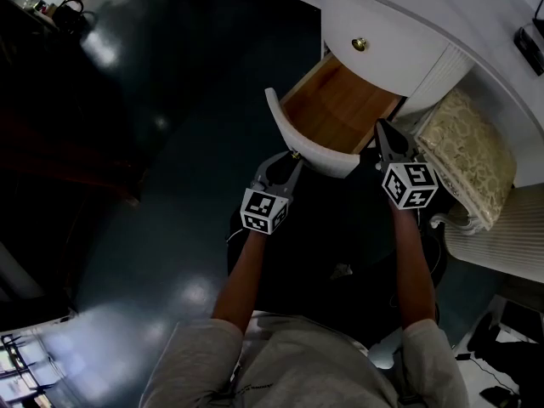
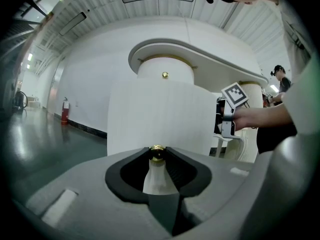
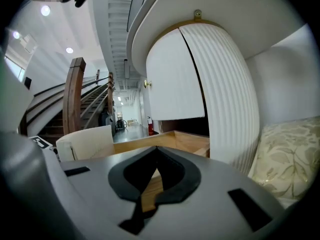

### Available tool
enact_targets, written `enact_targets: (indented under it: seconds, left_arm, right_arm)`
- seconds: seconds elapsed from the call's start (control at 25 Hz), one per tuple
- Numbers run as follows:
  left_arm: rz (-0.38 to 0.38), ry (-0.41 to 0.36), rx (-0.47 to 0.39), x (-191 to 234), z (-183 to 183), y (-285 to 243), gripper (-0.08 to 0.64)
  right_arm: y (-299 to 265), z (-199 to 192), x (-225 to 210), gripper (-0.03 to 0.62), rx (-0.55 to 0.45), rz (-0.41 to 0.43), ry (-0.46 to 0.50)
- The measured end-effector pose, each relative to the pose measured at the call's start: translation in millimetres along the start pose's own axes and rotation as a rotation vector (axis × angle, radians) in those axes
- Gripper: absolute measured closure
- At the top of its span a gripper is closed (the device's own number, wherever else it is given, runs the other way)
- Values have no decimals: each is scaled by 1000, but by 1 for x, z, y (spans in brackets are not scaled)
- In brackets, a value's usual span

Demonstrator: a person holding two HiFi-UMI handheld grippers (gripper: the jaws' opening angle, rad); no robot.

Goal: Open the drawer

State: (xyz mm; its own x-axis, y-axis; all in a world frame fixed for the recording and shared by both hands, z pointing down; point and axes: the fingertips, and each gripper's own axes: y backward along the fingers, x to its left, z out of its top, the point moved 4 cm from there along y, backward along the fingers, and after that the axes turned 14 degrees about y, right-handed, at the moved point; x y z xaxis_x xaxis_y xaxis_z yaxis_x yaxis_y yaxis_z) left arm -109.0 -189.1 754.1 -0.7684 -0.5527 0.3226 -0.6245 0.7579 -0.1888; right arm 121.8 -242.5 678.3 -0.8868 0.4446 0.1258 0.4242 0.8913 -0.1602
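Observation:
The wooden drawer point(image 1: 336, 109) stands pulled out of the white rounded cabinet point(image 1: 399, 53). Its curved white front point(image 1: 302, 143) faces me. My left gripper point(image 1: 291, 161) is at that front, shut on the small brass knob point(image 2: 157, 153), which sits between its fingertips in the left gripper view. My right gripper point(image 1: 382, 130) hovers at the drawer's right side by the cabinet. Its jaw tips meet with nothing between them point(image 3: 156, 147), and the drawer's wooden rim point(image 3: 172, 139) lies just beyond them.
A closed upper drawer with a brass knob point(image 1: 359, 44) sits above the open one. A cream patterned cushioned seat point(image 1: 467, 155) stands close on the right. Dark glossy floor point(image 1: 170, 143) spreads to the left. A wooden staircase point(image 3: 80, 99) rises in the background.

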Motion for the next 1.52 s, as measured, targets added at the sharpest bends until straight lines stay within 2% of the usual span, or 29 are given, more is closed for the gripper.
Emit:
enact_targets:
  seconds: [0.24, 0.44, 0.68, 0.8, 0.88, 1.0, 1.16, 1.36, 1.52]
  left_arm:
    - [1, 18, -8, 1, 0, 2, 451]
    - [5, 34, 2, 0, 0, 4, 451]
    - [4, 52, -7, 0, -1, 2, 451]
    - [12, 55, -2, 0, -1, 1, 451]
    - [18, 84, 14, 0, -1, 0, 451]
    - [50, 111, 75, -1, 0, -1, 451]
    - [105, 69, 202, -6, 6, -8, 451]
    - [110, 25, 317, 0, 8, -6, 451]
    - [109, 14, 377, 0, 10, -8, 451]
  right_arm:
    - [-4, -15, 7, 577, 54, 19, 25]
    - [-3, -18, 8, 577, 39, 42, -3]
    - [-2, -18, 8, 577, 46, 42, 55]
    - [-3, -19, 7, 577, 32, 49, 43]
    - [-2, -20, 6, 577, 27, 46, 35]
    - [-2, -21, 6, 577, 51, 42, 23]
    - [-2, -18, 1, 577, 91, 44, 36]
    - [-7, -13, 6, 577, 175, 89, 95]
    - [-10, -10, 3, 577, 252, 117, 34]
